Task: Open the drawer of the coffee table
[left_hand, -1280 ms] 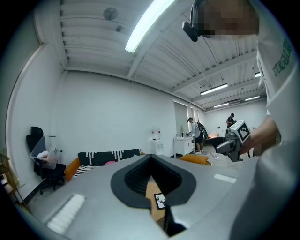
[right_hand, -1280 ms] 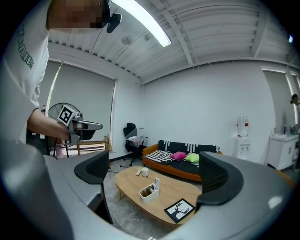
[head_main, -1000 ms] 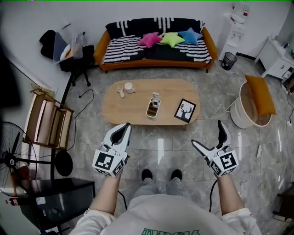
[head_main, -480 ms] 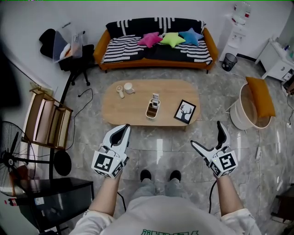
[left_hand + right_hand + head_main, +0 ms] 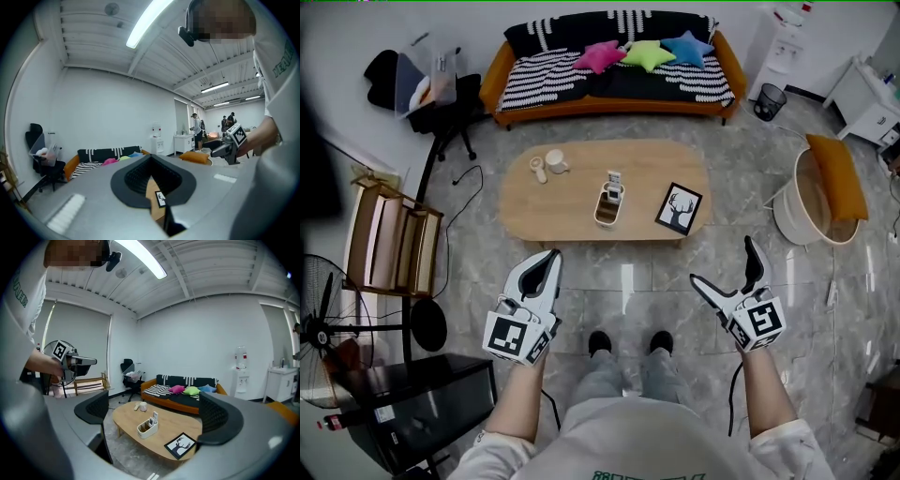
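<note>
Standing on the grey marble floor (image 5: 825, 328) near the long front edge of the table (image 5: 572, 202), a person holds both grippers out low, short of that edge and well clear of it. The left gripper (image 5: 549, 259) points toward the table's left half, and its fingers are pressed together with nothing between them; its own view shows the dark pads meeting over a sliver of the wooden top (image 5: 152, 197). The right gripper (image 5: 722, 261) sits off the table's right end with its fingers spread wide and empty, and in its own view they frame the whole table (image 5: 173, 427). The oval wooden table carries a white caddy (image 5: 607, 208) near its middle, a framed deer picture (image 5: 679, 209) toward its right end and a mug (image 5: 555, 161) toward its far left. A striped sofa (image 5: 609, 84) stands beyond the table's far side. No drawer front on the table can be made out in any view.
</note>
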`<state>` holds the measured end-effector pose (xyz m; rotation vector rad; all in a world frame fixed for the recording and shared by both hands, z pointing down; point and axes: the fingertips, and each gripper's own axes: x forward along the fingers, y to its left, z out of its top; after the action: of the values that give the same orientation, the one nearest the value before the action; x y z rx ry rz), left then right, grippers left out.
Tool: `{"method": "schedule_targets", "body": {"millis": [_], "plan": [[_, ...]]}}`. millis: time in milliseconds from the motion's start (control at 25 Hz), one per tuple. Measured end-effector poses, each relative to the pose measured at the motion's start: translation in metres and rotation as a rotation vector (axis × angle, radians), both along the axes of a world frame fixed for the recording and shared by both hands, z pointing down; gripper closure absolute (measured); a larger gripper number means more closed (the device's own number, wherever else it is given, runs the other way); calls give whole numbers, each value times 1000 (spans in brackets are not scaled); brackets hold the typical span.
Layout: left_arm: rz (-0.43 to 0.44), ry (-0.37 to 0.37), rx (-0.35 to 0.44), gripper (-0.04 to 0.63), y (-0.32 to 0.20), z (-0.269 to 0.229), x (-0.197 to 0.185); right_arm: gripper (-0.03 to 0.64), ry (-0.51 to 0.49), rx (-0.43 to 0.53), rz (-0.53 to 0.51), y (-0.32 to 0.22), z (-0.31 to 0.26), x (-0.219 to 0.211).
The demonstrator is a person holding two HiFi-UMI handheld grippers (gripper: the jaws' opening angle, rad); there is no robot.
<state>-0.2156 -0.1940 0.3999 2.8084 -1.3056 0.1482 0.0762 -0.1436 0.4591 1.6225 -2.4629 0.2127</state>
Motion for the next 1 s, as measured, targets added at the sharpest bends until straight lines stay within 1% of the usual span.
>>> {"method": "schedule_targets", "body": {"millis": [200,480,600,800,1000], "plan": [[-3,2,-9,597,-10,21,0,28,-7,-44,22,-11,42,3],[-8,-5,-46,597,-22,76,5,28,-19,-113,27,-25,116,2],[-6,-10,-52,597,-29,105,8,28,-33,-131,28,-29,154,1],[-3,0,-38,597,-43,156,14,28,-46,-143,37,-43,221,0],[-15,17,-34,597,-60,230,14,28,-49,-154,27,-60,297,-9]]}}
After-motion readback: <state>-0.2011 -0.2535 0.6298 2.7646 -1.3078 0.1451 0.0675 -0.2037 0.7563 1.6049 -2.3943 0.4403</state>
